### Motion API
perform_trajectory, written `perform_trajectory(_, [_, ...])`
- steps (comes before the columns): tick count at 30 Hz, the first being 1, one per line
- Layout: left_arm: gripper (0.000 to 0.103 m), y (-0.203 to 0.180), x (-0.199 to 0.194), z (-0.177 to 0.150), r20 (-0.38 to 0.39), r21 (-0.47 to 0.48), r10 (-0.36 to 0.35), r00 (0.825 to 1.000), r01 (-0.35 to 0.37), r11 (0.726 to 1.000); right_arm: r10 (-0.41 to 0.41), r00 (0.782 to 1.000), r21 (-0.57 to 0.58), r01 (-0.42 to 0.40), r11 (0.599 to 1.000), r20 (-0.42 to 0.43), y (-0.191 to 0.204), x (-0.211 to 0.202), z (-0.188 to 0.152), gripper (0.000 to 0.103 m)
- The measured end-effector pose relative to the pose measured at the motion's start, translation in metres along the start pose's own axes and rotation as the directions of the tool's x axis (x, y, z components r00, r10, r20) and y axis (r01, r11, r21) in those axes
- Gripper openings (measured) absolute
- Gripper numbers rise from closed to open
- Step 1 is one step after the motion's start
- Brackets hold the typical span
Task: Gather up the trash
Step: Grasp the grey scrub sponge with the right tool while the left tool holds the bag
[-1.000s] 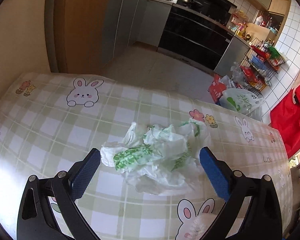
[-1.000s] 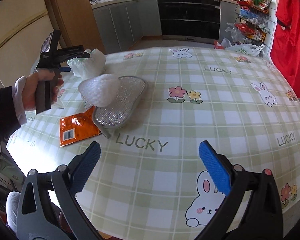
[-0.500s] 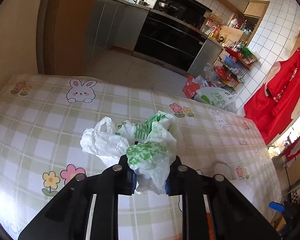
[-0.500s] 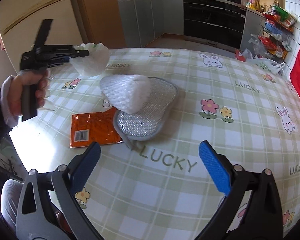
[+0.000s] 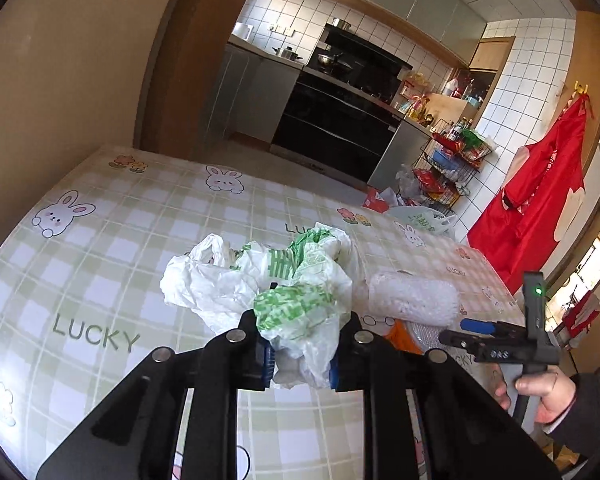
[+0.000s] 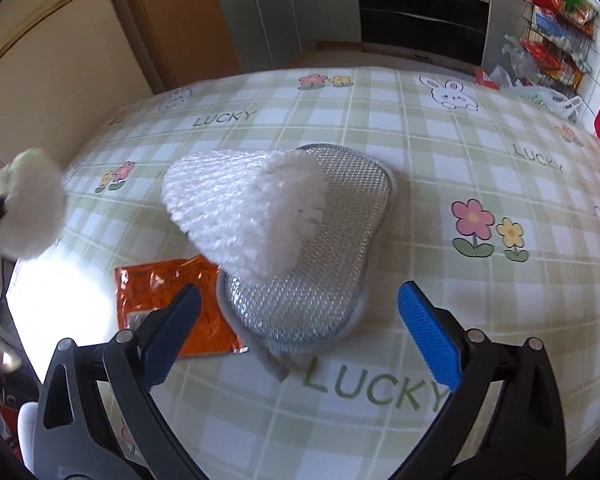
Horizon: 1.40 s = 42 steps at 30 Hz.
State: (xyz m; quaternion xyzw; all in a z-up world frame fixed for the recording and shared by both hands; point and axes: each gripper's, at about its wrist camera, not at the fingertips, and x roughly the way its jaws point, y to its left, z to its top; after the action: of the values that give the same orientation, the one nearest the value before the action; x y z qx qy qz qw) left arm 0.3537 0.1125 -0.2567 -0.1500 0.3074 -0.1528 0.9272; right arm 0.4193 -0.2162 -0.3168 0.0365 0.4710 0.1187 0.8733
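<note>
Table (image 6: 420, 152): green-checked rabbit cloth.
Silver mesh pad (image 6: 324, 264): lying flat.
Orange packet (image 6: 172, 300): flat, touching pad's left.

Pale green and white checks across the desk cloth (image 6: 380, 128), scattered with white rabbits, pink and yellow flowers and green "LUCKY" lettering. White plastic bag (image 5: 296, 292) printed in green. White bubble wrap (image 6: 240, 208), finely dimpled, over a silver mesh scouring pad (image 6: 332, 276) edged in grey. Shiny orange packet (image 6: 160, 284). Blue ribbed pads (image 6: 428, 340) on black jaws. Bright red apron (image 5: 540, 200) against white wall tiles.
</note>
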Motion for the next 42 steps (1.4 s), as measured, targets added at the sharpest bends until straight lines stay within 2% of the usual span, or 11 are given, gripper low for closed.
perform_trajectory(10, [0.019,-0.026,-0.032,-0.036,0.039,0.002,-0.073,0.997,0.073,0.997,-0.082,0.995,0.135,0.088,0.987,-0.051,0.005,0.041,0.023,0.097])
perform_trajectory(13, [0.019,-0.031,-0.035,-0.042,0.035,0.001,-0.085,0.996,0.085,0.996,-0.118,0.99,0.135,0.128,0.983,-0.076,0.007,0.05,0.024,0.098])
perform_trajectory(17, [0.019,-0.035,-0.04,-0.051,0.033,-0.024,-0.092,0.995,0.093,0.995,-0.15,0.982,0.059,0.158,0.986,-0.112,0.017,0.052,0.02,0.094])
perform_trajectory(21, [0.019,-0.035,-0.048,-0.061,0.038,-0.052,-0.096,0.995,0.098,0.994,-0.135,0.986,-0.004,0.136,0.991,-0.092,0.021,0.032,0.004,0.092])
perform_trajectory(25, [0.019,-0.034,-0.052,-0.07,0.029,-0.086,-0.101,0.994,0.103,0.991,-0.135,0.987,-0.013,0.134,0.991,-0.088,0.012,0.011,-0.013,0.092])
perform_trajectory(28, [0.019,-0.035,-0.053,-0.077,0.003,-0.129,-0.131,0.991,0.131,0.983,-0.193,0.978,-0.05,0.19,0.981,-0.083,0.002,-0.008,-0.026,0.092])
perform_trajectory(33, [0.019,-0.052,-0.064,-0.088,0.0,-0.113,-0.156,0.988,0.155,0.981,-0.324,0.945,-0.172,0.312,0.934,-0.048,-0.011,-0.032,-0.037,0.092])
perform_trajectory(34, [0.019,-0.053,-0.065,-0.09,-0.001,-0.113,-0.157,0.988,0.156,0.981,-0.341,0.939,-0.17,0.331,0.928,-0.034,-0.017,-0.041,-0.037,0.092])
perform_trajectory(37, [0.019,-0.056,-0.069,-0.093,-0.01,-0.12,-0.146,0.989,0.144,0.982,-0.339,0.941,-0.1,0.335,0.937,-0.023,-0.037,-0.064,-0.037,0.092])
perform_trajectory(40, [0.019,-0.06,-0.077,-0.094,-0.02,-0.134,-0.139,0.99,0.136,0.982,-0.286,0.958,-0.011,0.286,0.958,-0.002,-0.051,-0.093,-0.042,0.092])
perform_trajectory(42, [0.019,-0.066,-0.086,-0.095,-0.024,-0.13,-0.147,0.989,0.143,0.981,-0.254,0.967,0.0,0.254,0.967,0.029,-0.046,-0.109,-0.048,0.092])
